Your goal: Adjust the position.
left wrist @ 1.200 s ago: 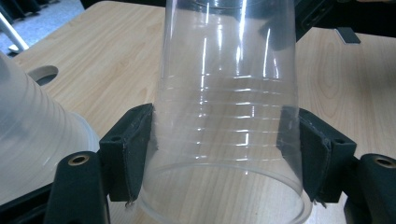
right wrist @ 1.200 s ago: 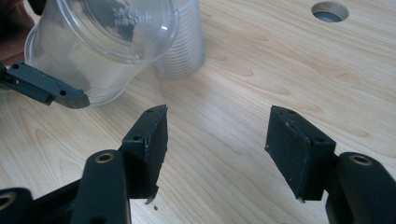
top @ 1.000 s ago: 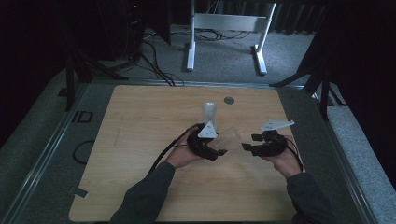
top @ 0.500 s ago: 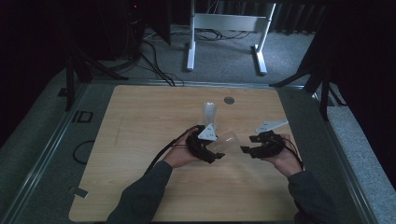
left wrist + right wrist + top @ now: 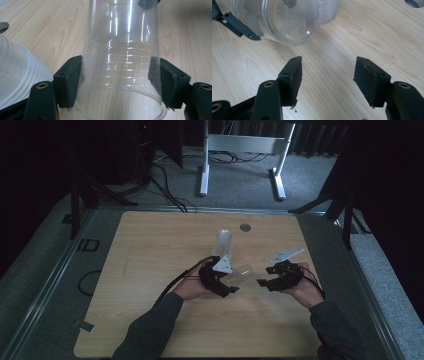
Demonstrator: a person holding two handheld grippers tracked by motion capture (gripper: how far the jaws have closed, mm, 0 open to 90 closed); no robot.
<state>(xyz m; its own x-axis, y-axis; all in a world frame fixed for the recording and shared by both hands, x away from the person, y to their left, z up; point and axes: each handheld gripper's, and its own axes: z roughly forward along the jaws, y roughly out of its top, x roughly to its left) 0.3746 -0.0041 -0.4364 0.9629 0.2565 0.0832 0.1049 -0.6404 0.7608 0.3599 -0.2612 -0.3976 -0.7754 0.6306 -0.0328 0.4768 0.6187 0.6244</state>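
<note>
A clear plastic cup [image 5: 120, 62] lies on its side just above the wooden table, and my left gripper [image 5: 120, 82] is shut on it near its rim, both pads pressed to its wall. In the high view the cup [image 5: 243, 274] points right from the left gripper [image 5: 231, 284]. My right gripper [image 5: 264, 283] stands open a short way from the cup's base. In the right gripper view the cup's base [image 5: 279, 20] faces me beyond the right gripper [image 5: 328, 80], with nothing between the pads. A stack of clear cups [image 5: 223, 242] stands upright just behind the left gripper.
The cup stack [image 5: 15, 75] sits close on the left of the held cup. A round metal grommet [image 5: 244, 227] is set in the table [image 5: 150, 250] near its far edge. Cables trail from both grippers. A white stand [image 5: 240, 150] is on the floor beyond.
</note>
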